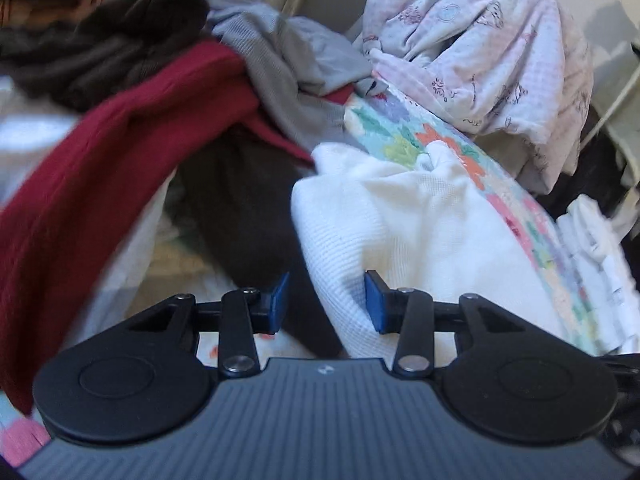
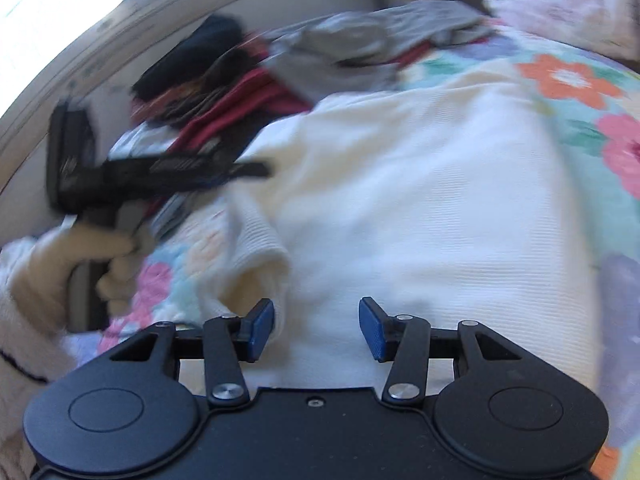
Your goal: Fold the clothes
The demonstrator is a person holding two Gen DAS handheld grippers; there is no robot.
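The left gripper (image 1: pixel 326 302) hung with its blue pads (image 1: pixel 376 304) apart, and no pad pressed on cloth. Below and between them lay the near edge of a white waffle-knit garment (image 1: pixel 400 232), which spread away from the gripper toward the upper right. Just left of the white garment lay a dark brown garment (image 1: pixel 244 208). A red garment (image 1: pixel 120 160) draped across farther left, blurred. Beyond the white garment ran a floral quilt (image 1: pixel 404 132), and on the quilt's far side sat a pale pink printed bundle (image 1: pixel 480 48). Grey clothes (image 1: pixel 288 60) lay heaped behind the red garment.
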